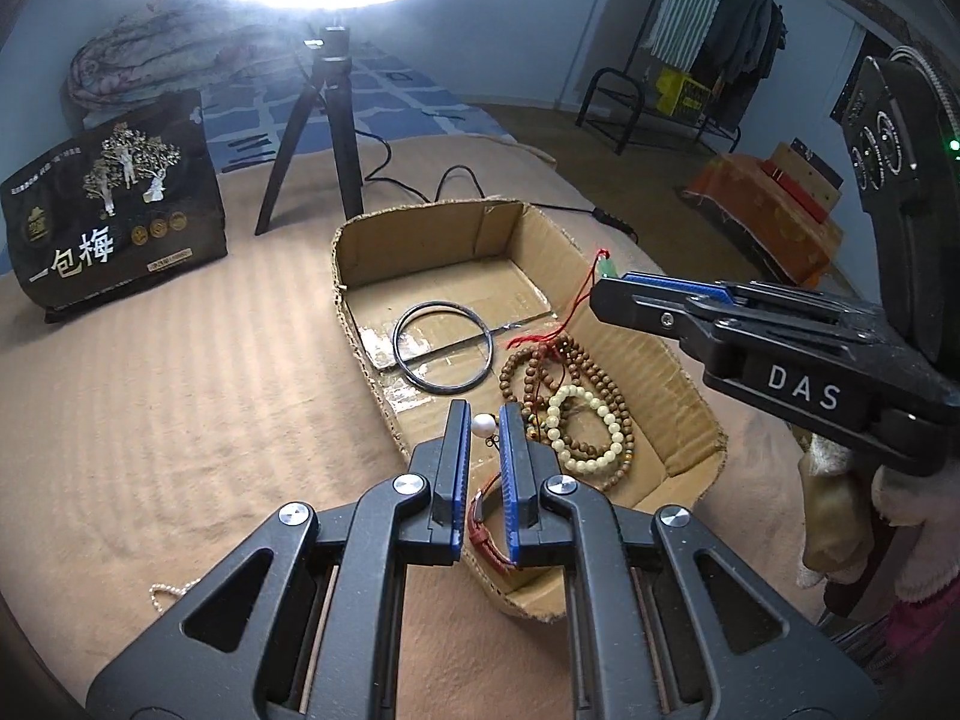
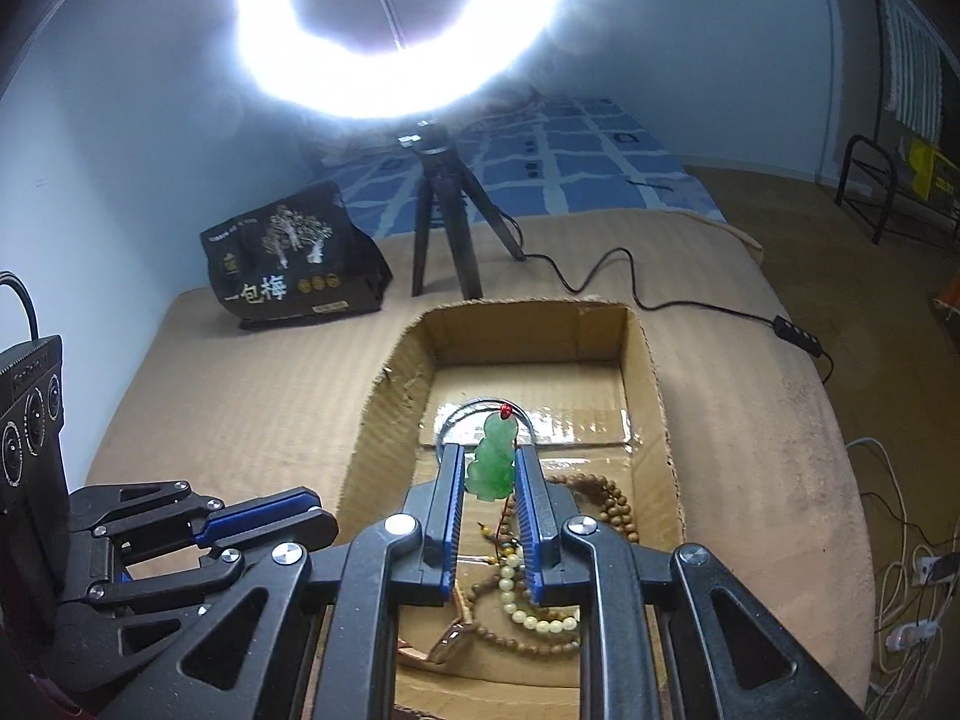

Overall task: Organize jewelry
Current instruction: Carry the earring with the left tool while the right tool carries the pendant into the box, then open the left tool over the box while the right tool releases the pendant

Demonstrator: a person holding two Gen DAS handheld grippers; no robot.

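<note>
An open cardboard box (image 1: 672, 360) lies on the tan bed cover. In it are a dark bangle (image 1: 444, 348), brown bead strands (image 1: 594, 372), a cream bead bracelet (image 1: 600, 420) and a red-strapped watch (image 1: 483, 531). My left gripper (image 1: 483, 420) is shut on a white pearl (image 1: 483, 425) above the box's near left wall. My right gripper (image 2: 491, 468) is shut on a green jade pendant (image 2: 493, 459) on a red cord (image 1: 579, 294), held above the box (image 2: 390, 414). In the left wrist view the right gripper (image 1: 606, 282) is at the right, over the box.
A black snack bag (image 1: 114, 204) stands at the back left. A ring-light tripod (image 1: 324, 132) with its cable (image 2: 660, 294) stands behind the box. A pearl chain (image 1: 165, 591) lies on the cover at the near left. Clothes rack (image 1: 714, 36) at far right.
</note>
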